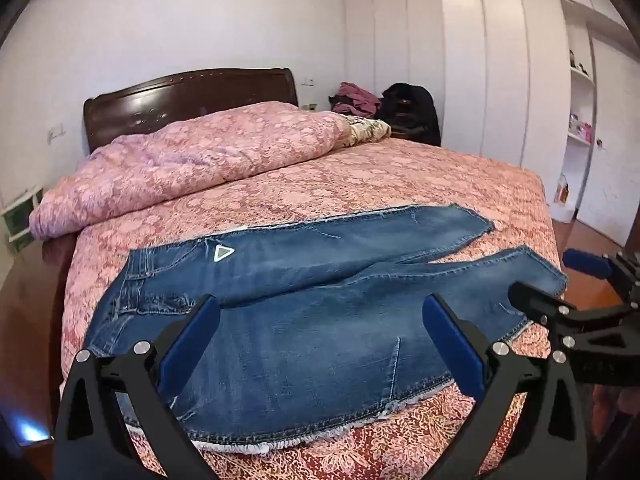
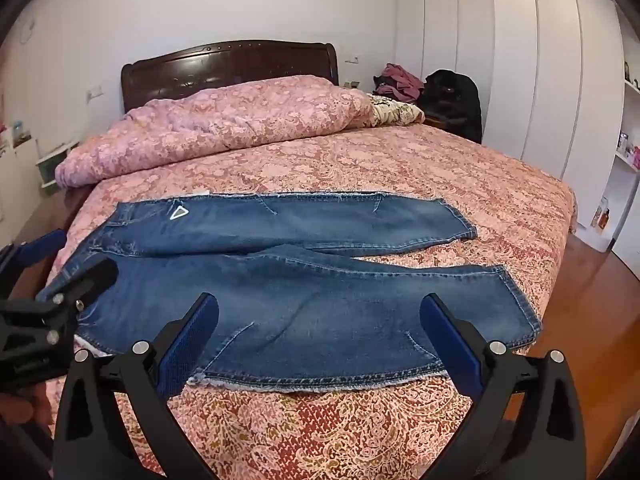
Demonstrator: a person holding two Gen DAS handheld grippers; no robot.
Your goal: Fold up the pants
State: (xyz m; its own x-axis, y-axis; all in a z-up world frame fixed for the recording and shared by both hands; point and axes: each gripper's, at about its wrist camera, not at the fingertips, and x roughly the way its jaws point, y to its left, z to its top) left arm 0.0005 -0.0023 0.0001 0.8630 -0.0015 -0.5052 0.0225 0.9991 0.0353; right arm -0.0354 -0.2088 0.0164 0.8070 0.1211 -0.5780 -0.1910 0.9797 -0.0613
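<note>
Blue jeans (image 1: pixel 304 312) lie flat across the near part of a bed, waist to the left, both legs spread to the right with a gap between them; they also show in the right wrist view (image 2: pixel 304 304). A white triangle patch (image 1: pixel 222 253) marks the waist end. My left gripper (image 1: pixel 320 320) is open and empty, above the near leg close to the waist. My right gripper (image 2: pixel 320 320) is open and empty, above the near leg toward the hems. The right gripper shows at the right edge of the left wrist view (image 1: pixel 560 280), and the left gripper at the left edge of the right wrist view (image 2: pixel 52 268).
The bed (image 2: pixel 400 168) has a pink and red floral cover. A bunched pink duvet (image 2: pixel 224 124) lies by the dark wooden headboard (image 2: pixel 228 64). Clothes (image 2: pixel 400 78) and a black bag (image 2: pixel 452 96) are piled at the far right. White wardrobes (image 2: pixel 520 60) and wooden floor (image 2: pixel 592 312) lie right.
</note>
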